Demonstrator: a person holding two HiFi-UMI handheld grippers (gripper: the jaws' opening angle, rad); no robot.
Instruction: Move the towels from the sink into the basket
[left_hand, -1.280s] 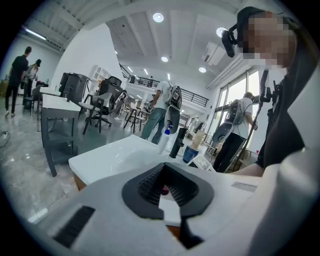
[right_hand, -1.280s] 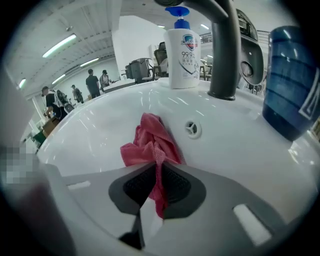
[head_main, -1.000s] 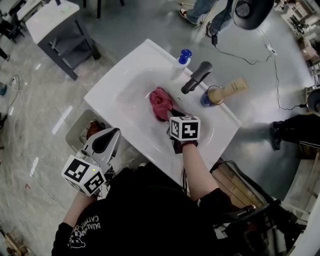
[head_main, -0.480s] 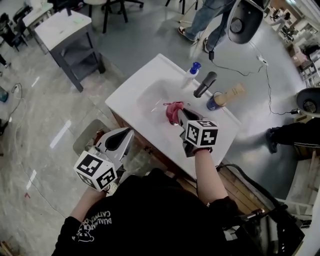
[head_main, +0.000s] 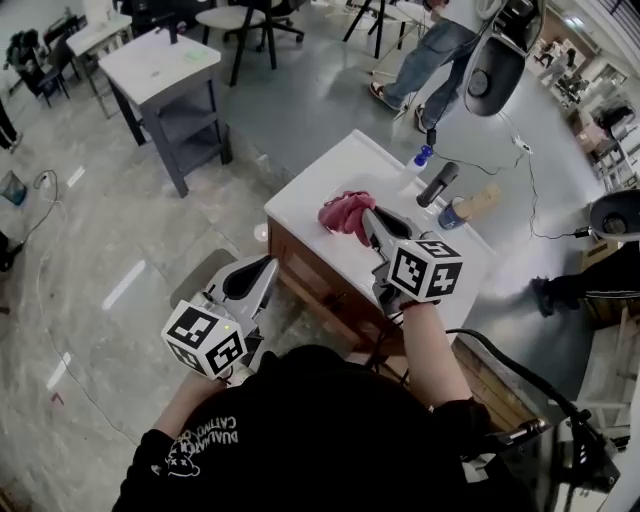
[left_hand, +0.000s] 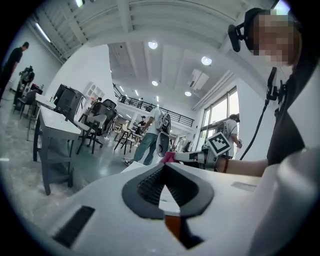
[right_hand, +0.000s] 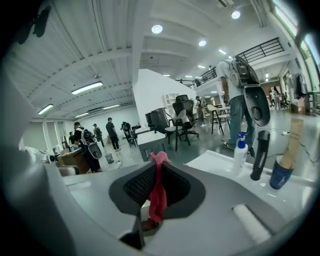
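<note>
Over the sink, right gripper pinches one pink towel; left gripper sits closed

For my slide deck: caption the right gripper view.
Right tool shut on a red towel; white sink counter, spray bottle and black faucet beyond at right.

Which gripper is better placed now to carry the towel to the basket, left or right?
Right. The right gripper is shut on the red towel, held up off the sink. The left gripper is shut with nothing between its jaws.
</note>
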